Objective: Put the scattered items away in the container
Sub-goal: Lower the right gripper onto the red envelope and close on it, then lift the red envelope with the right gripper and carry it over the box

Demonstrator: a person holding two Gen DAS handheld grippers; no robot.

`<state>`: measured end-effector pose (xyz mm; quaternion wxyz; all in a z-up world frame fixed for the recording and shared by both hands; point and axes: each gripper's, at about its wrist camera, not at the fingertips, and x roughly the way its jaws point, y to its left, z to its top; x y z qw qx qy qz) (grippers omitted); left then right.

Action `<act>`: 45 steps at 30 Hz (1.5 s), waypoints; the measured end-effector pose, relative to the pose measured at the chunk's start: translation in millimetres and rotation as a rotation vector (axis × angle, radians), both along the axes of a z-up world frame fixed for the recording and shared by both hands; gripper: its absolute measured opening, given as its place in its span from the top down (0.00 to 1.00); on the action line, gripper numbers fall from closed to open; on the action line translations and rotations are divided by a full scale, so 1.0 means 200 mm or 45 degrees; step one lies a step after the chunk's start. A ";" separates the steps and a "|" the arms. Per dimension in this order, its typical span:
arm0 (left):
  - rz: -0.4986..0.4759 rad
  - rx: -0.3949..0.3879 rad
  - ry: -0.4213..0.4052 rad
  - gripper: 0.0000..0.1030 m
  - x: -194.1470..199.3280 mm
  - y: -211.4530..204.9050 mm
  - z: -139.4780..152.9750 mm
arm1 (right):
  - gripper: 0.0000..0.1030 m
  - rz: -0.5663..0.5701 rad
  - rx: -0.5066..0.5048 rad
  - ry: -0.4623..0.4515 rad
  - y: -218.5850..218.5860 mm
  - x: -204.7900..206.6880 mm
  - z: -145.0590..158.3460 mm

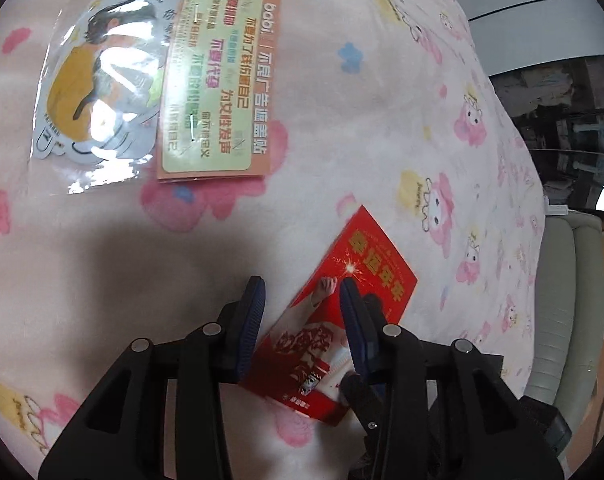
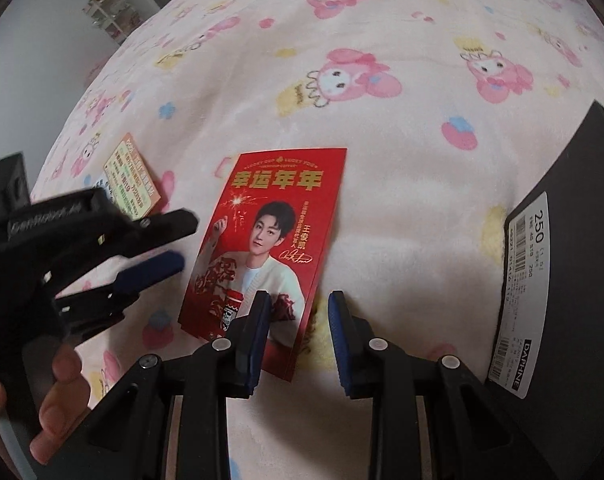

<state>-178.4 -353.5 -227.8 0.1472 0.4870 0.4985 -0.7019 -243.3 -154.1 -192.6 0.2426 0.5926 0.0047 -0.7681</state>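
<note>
Both wrist cameras are looking down close over the blanket [image 1: 342,120] — sharing the red card [image 1: 366,264] [image 2: 270,232] between them.

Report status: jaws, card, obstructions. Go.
Left gripper and right gripper open, flanking red card. Card flat on blanket. Black box right. Nothing blocking.

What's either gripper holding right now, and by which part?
Nothing. The left gripper is open beside the red card. The right gripper is open astride its near right edge; the card lies flat on the blanket.
</note>
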 end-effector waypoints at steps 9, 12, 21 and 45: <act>-0.152 0.090 -0.048 0.62 -0.02 0.10 -0.02 | 0.73 0.026 0.001 0.004 0.00 -0.01 -0.01; -0.217 0.090 0.027 0.62 0.05 0.14 0.06 | 0.73 0.052 -0.002 0.047 0.04 0.03 0.10; -0.293 0.138 0.361 0.62 0.14 0.24 0.38 | 0.73 0.102 -0.061 0.234 0.18 0.19 0.48; -0.791 0.048 0.426 0.69 0.06 1.17 0.61 | 0.81 0.037 -0.169 0.147 0.95 0.28 0.59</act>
